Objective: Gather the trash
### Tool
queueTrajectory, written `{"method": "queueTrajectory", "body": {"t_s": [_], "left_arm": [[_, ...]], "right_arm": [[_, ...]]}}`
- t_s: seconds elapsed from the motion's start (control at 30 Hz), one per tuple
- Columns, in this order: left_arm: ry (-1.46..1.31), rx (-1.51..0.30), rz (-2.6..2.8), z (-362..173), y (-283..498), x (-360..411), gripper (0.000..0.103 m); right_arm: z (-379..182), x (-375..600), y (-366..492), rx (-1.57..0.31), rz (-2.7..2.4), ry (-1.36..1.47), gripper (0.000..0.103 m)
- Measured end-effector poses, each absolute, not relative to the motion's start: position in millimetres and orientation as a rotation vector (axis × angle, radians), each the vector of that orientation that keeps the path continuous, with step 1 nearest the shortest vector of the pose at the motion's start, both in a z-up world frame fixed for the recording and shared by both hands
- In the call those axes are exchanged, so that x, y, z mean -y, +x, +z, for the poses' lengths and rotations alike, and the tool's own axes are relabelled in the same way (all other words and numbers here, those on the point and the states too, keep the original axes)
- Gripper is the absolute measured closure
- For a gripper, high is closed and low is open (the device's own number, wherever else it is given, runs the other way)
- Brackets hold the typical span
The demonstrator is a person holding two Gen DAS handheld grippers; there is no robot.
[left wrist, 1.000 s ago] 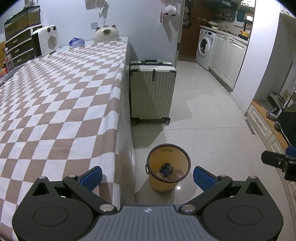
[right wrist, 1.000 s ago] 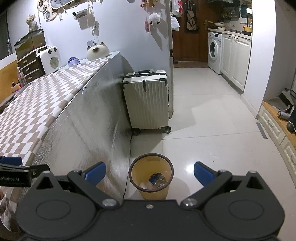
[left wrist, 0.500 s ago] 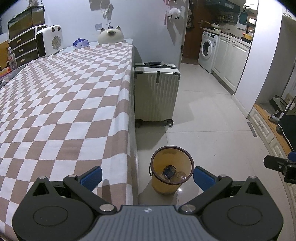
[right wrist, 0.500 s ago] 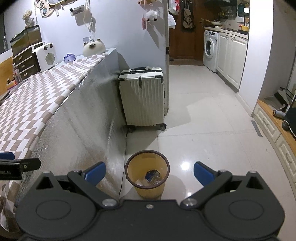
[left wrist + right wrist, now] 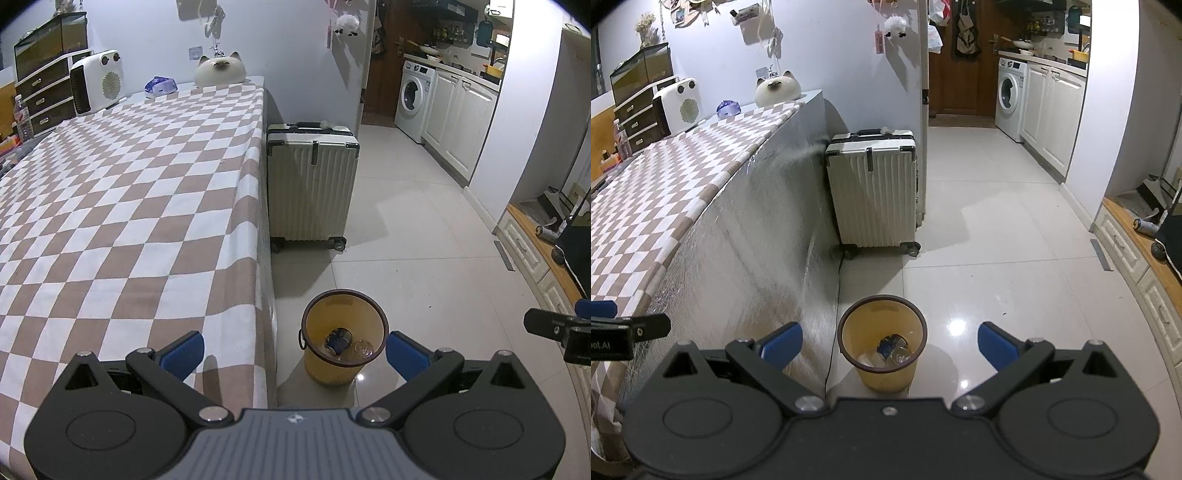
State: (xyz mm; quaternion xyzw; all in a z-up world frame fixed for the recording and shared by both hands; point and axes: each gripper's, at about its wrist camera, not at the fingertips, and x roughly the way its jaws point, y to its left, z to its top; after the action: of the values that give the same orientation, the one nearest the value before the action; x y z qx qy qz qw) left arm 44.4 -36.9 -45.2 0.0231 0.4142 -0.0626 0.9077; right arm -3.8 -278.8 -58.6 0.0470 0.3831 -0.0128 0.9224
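Note:
A yellow trash bin (image 5: pixel 343 369) stands on the tiled floor beside the table; it also shows in the right wrist view (image 5: pixel 886 373). Inside lie a blue can (image 5: pixel 338 339) and a clear bottle (image 5: pixel 362 349); the same can (image 5: pixel 892 343) and bottle (image 5: pixel 900 355) show from the right wrist. My left gripper (image 5: pixel 293 354) is open and empty, held above the table edge and the bin. My right gripper (image 5: pixel 889 345) is open and empty, held above the bin. Each gripper shows at the edge of the other's view.
A table with a brown-and-white checked cloth (image 5: pixel 122 206) fills the left. A white suitcase (image 5: pixel 312 184) stands on the floor behind the bin. A heater (image 5: pixel 96 80), a tissue pack (image 5: pixel 159 85) and a cat figure (image 5: pixel 220 70) sit at the table's far end. Kitchen cabinets (image 5: pixel 458 114) line the right.
Both grippers have drifted a little with the view; the bin has shifted slightly in both views. Both stay open and empty.

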Motion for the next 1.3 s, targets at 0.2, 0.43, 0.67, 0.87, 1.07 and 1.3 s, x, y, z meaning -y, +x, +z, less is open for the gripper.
{"method": "queueTrajectory", "body": {"t_s": [0.2,0.43,0.67,0.87,1.07,1.3], "left_arm": [[0.046,-0.852,-0.129,-44.1,45.2,35.5,0.000],[0.047,-0.851,-0.127,-43.8,45.6,34.4,0.000],[0.048,-0.850,-0.128,-43.7,45.2,34.2,0.000],[0.048,-0.848,-0.128,-42.4,48.0,31.5,0.000],[0.047,-0.848,-0.127,-42.8,47.4,32.0,0.000],[0.047,-0.848,-0.127,-43.1,47.0,32.2,0.000]], "right_arm": [[-58.8,279.0,-3.9,-0.786,-0.026,0.098,0.001],[-58.7,278.7,-3.7,-0.786,-0.026,0.097,0.001],[-58.5,279.0,-3.8,-0.786,-0.026,0.097,0.001],[-58.4,279.3,-3.7,-0.786,-0.025,0.096,0.001],[-58.6,279.0,-3.5,-0.786,-0.026,0.096,0.001],[-58.4,278.7,-3.3,-0.786,-0.026,0.096,0.001]]}}
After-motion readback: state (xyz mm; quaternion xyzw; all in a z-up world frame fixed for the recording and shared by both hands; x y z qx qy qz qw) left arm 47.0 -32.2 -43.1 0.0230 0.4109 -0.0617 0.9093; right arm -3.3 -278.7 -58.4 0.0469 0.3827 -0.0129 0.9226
